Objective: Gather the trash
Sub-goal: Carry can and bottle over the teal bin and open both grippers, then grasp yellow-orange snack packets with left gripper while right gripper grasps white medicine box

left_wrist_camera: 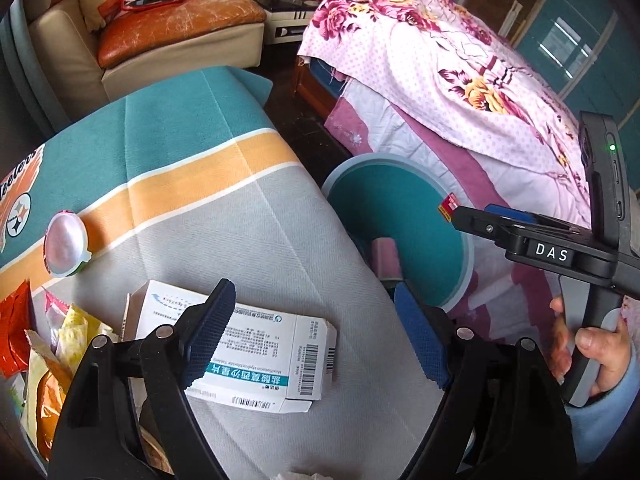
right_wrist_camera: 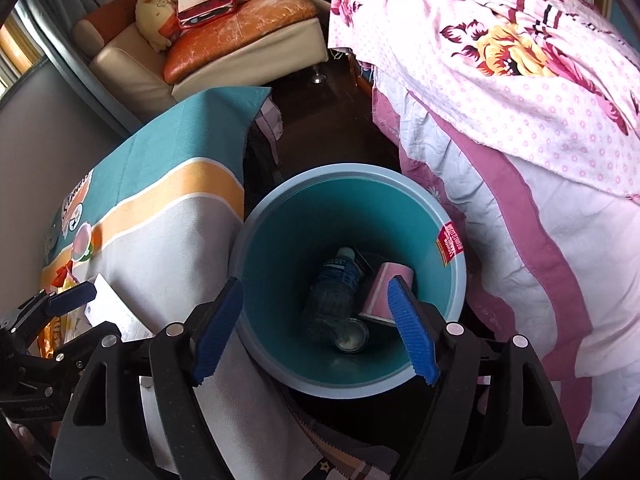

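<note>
A white medicine box (left_wrist_camera: 256,356) with teal print lies flat on the striped tablecloth (left_wrist_camera: 240,220). My left gripper (left_wrist_camera: 316,336) hovers over it, open, its blue pads clear of the box. Crumpled snack wrappers (left_wrist_camera: 48,344) are piled at the left, and a sealed jelly cup (left_wrist_camera: 64,242) sits beyond them. My right gripper (right_wrist_camera: 316,332) hangs open and empty over the teal bin (right_wrist_camera: 348,168). Inside the bin lie a plastic bottle (right_wrist_camera: 336,288), a pink cup (right_wrist_camera: 380,288) and a small white tub (right_wrist_camera: 352,336). In the left wrist view the bin (left_wrist_camera: 400,208) stands beside the table.
A bed with a floral pink cover (right_wrist_camera: 520,100) crowds the bin's right side. A sofa (right_wrist_camera: 248,40) with an orange cushion and a boxed bottle stands at the back. A hand (left_wrist_camera: 596,344) holds the right gripper's handle. Dark floor shows between table and bed.
</note>
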Demonstrator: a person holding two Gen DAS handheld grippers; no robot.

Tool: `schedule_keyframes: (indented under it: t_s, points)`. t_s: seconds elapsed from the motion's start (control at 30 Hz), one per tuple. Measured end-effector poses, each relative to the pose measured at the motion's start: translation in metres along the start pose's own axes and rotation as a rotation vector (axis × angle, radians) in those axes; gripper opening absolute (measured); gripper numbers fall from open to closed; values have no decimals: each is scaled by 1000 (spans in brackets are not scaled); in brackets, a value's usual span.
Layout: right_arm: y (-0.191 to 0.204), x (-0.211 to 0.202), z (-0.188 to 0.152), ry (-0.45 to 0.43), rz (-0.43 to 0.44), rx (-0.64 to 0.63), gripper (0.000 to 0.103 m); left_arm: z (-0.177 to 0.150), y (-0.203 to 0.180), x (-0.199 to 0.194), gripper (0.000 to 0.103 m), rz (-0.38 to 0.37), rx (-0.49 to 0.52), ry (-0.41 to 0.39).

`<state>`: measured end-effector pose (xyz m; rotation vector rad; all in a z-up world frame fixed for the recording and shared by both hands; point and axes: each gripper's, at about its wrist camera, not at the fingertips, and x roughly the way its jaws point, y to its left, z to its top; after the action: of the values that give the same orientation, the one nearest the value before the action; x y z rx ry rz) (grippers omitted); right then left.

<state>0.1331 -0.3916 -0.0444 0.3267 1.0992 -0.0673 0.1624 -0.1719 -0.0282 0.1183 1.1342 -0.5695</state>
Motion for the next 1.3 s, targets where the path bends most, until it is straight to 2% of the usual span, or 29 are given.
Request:
schedule_keyframes:
  t_s: [0.37,0.7,0.87,1.03,1.3]
  points:
    - [66,-21,-27,21,32,-119,75,-35,42,-49,83,38,-46,-54]
    - [137,-20,-68,114,45,-284,77,-78,89,-89,83,75,-101,-88]
    - [163,-10,-71,150,43,-351,78,-98,117,-103,83,118,-105,-92]
    - [189,9,-73,217,26,-491,82,-112,146,-107,83,159,-78,-64]
    - [213,41,-57,287,3,-654,83,-111,169,-95,83,169,-42,-14]
